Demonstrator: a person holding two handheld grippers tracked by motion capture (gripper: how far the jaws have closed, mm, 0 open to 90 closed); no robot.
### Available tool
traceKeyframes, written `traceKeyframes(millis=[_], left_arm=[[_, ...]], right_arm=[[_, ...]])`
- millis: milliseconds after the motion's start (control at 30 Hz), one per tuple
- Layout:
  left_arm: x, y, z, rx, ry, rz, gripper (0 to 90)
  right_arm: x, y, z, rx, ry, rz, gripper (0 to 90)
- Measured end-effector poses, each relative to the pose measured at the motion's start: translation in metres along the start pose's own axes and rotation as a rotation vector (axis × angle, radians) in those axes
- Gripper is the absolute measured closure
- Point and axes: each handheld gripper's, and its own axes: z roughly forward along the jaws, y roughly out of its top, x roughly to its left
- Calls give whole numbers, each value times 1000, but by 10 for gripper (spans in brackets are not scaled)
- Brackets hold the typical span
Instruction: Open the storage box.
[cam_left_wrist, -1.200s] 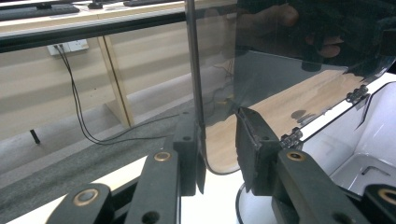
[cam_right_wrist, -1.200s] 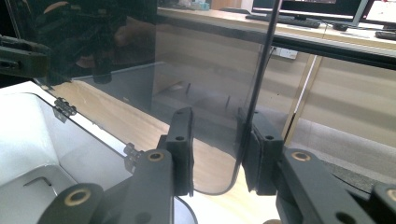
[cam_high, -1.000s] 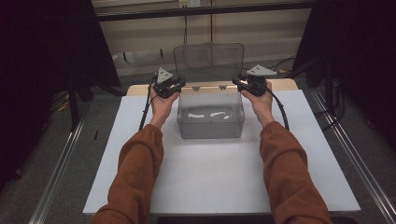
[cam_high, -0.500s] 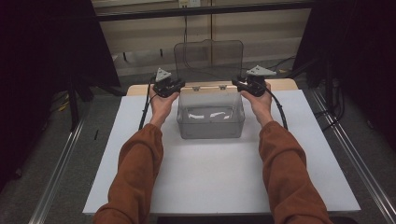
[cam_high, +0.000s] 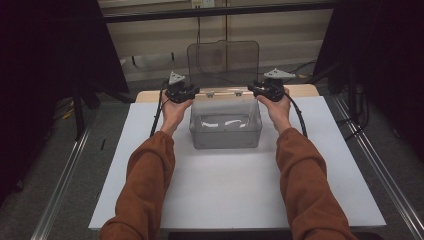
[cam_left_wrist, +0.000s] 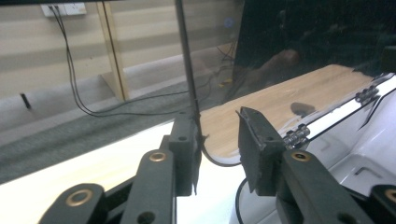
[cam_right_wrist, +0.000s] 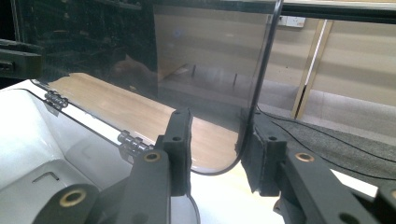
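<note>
The left gripper (cam_left_wrist: 218, 144) has its two black jaws set well apart around the lower edge of a clear, smoky-tinted plastic lid (cam_left_wrist: 299, 56); that edge lies against the jaw seen at the left of the left gripper view, and the other jaw stands clear of it. The right gripper (cam_right_wrist: 215, 142) is likewise spread wide, with the lid's (cam_right_wrist: 210, 60) opposite edge running down against the jaw at the right of its view, the other jaw apart. In the high view the left gripper (cam_high: 181, 91) and right gripper (cam_high: 269, 89) flank the upright lid (cam_high: 223, 62), which rises from small metal hinges (cam_high: 223, 92) at the back rim of a clear rectangular plastic box (cam_high: 225, 131). The box sits at the far middle of a white tabletop (cam_high: 225, 190), just before a light wooden board (cam_high: 305, 90).
</note>
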Motion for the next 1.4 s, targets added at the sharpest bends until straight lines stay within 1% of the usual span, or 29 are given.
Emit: traceKeyframes(millis=[33, 100, 200, 233, 267, 400, 433, 500, 633, 700, 733, 800, 867, 933, 1067, 1100, 1333, 1400], left_arm=[[1, 0, 0, -8, -8, -18, 692], [3, 1, 0, 0, -19, -29, 707], [4, 4, -1, 27, -25, -44, 725], [4, 5, -1, 38, -20, -39, 723], [2, 6, -1, 43, -14, -46, 721], [0, 8, -1, 71, 8, -53, 710], [0, 9, 0, 72, 10, -50, 710], [-1, 10, -1, 83, 16, -54, 710], [0, 10, 0, 88, 14, -72, 716], [0, 10, 0, 91, 16, -71, 717], [0, 10, 0, 91, 20, -78, 716], [-2, 10, 1, 95, 34, -74, 703], [-3, 11, 2, 98, 40, -82, 682], [-2, 11, 2, 104, 31, -86, 683], [-1, 11, 3, 99, 29, -107, 681], [0, 11, 3, 108, 28, -101, 680], [1, 12, 5, 126, 22, -119, 666], [2, 12, 5, 133, 19, -119, 662]], right_arm=[[0, 0, 0, -1, 2, 1, 646], [0, 1, 1, 3, 4, 5, 647], [-1, 2, 1, 9, 6, 14, 648], [-1, 2, 1, 10, 4, 19, 647], [-1, 2, 1, 12, 3, 26, 646], [-1, 2, 2, 16, 5, 49, 642], [-1, 2, 2, 18, 6, 56, 643], [-1, 3, 3, 23, 7, 60, 639], [0, 5, 4, 40, -7, 62, 631], [0, 6, 4, 42, -9, 66, 630], [0, 6, 4, 44, -9, 76, 630], [0, 6, 5, 46, -6, 84, 630], [-1, 7, 5, 56, -4, 110, 628], [-1, 9, 6, 66, -5, 123, 628], [-1, 10, 8, 73, -8, 151, 622], [-1, 10, 8, 73, -9, 156, 621], [-3, 10, 10, 84, -5, 176, 606], [-4, 10, 11, 98, 0, 195, 601]])
